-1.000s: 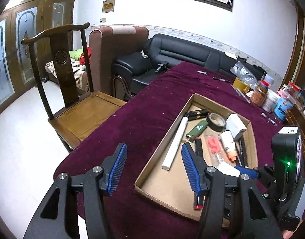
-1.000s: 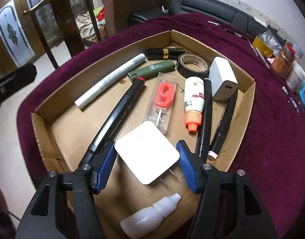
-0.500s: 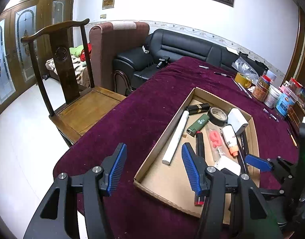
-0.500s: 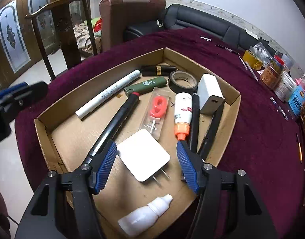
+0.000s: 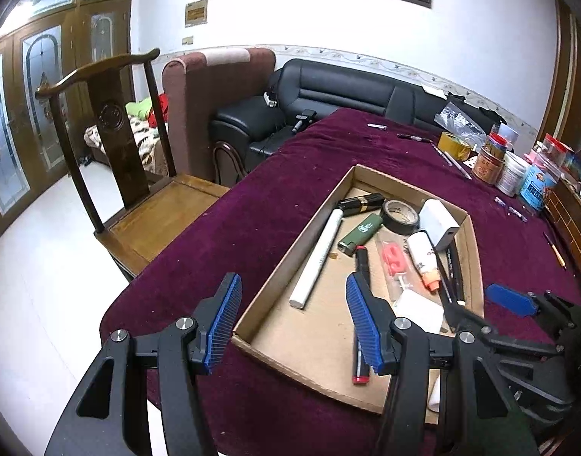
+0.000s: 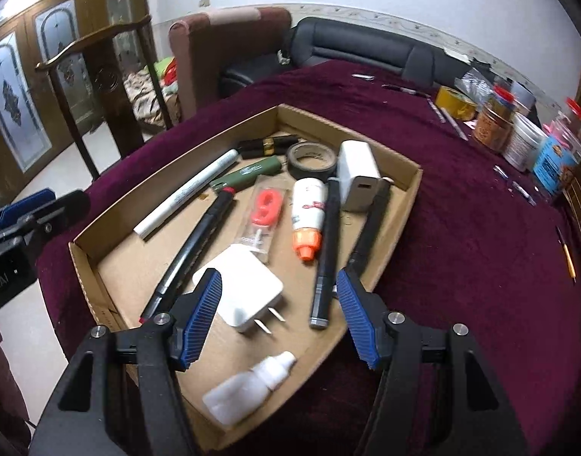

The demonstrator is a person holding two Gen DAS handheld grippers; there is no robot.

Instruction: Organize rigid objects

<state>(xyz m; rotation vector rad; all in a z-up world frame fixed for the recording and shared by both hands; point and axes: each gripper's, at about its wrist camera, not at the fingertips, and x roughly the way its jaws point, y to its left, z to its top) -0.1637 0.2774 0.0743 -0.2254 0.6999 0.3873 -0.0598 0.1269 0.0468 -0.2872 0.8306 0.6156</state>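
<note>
A shallow cardboard tray (image 6: 400, 205) (image 5: 301, 239) lies on the purple tablecloth. It holds a white plug adapter (image 6: 239, 292), a white dropper bottle (image 6: 248, 387), a white tube with an orange cap (image 6: 308, 214), black markers (image 6: 326, 250), a white cylinder (image 6: 187, 195), a green lighter (image 6: 248, 174), a tape roll (image 6: 312, 157), a white charger block (image 6: 356, 174) and a packaged red candle (image 6: 265, 209). My right gripper (image 6: 279, 315) is open and empty, raised above the tray's near end over the adapter. My left gripper (image 5: 294, 326) is open and empty above the tray's near left corner.
Jars, tins and a yellow tape roll (image 6: 455, 102) stand along the table's far right, with loose pens (image 6: 448, 117) nearby. A wooden chair (image 5: 130, 174) stands left of the table. An armchair (image 5: 214, 106) and a black sofa (image 5: 347, 87) are behind.
Both grippers have pulled back and risen from the tray, so it looks smaller. The right gripper stays open; the adapter still lies in the tray. Nothing was picked up.
</note>
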